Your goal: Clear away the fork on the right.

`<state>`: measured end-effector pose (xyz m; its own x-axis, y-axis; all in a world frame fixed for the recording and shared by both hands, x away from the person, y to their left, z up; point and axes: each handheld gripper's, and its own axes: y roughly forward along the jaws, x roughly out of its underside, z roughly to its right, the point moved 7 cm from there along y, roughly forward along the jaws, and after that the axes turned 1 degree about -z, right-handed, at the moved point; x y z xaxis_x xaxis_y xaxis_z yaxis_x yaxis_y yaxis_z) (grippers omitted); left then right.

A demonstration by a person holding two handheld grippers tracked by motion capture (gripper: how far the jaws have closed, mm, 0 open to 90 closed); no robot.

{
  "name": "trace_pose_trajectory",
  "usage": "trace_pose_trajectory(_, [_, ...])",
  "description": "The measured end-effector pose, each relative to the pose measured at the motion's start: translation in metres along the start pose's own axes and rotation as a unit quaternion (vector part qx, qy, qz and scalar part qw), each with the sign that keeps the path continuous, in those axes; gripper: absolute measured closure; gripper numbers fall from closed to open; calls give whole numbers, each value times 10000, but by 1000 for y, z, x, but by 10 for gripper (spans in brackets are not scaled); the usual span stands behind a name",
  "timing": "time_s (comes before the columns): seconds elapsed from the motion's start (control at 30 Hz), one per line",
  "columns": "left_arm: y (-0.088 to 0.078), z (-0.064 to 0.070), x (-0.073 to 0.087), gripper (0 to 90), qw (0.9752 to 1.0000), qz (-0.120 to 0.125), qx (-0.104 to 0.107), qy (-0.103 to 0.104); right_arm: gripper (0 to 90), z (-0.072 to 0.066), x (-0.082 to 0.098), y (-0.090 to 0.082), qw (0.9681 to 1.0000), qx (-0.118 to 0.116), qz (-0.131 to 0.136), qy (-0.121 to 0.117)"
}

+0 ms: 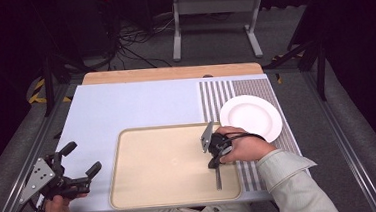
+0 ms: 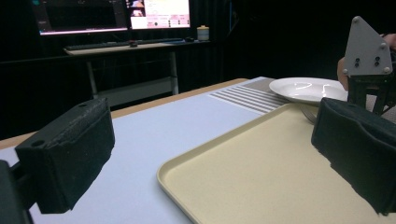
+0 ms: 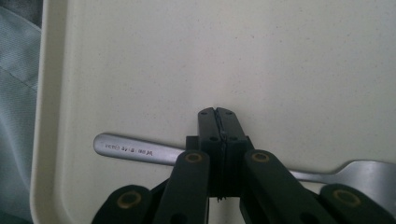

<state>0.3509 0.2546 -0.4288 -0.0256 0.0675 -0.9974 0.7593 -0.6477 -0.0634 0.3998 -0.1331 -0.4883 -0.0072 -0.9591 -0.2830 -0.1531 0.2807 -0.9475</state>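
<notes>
Steel fork (image 3: 126, 150) sits clamped in the right gripper (image 3: 217, 114) fingers, low over the beige tray (image 1: 131, 190); release remains; left gripper (image 1: 81, 156) fingers spread, empty.

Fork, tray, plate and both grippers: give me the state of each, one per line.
Fork: lying flat on the tray, handle toward the near rim.
Tray: flat on the table, holding just the fork.
Plate: upright on the striped mat, empty.
Right gripper: fingers shut together, standing over the fork's handle.
Left gripper: open, empty, beside the tray.
</notes>
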Motion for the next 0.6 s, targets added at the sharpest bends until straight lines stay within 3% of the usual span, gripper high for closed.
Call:
trace_pose_trajectory(0.37, [0,0,0,2,10000,-6,9,11,900,0,5,-2,10000,9,-6,42])
trace_pose_trajectory(0.5, [0,0,0,2,10000,0,0,1,900,-1,2,-5,9998,16,184,-7])
trace_pose_trajectory(0.6, [0,0,0,2,10000,-3,2,7,900,0,-1,-14,9989,182,439,-39])
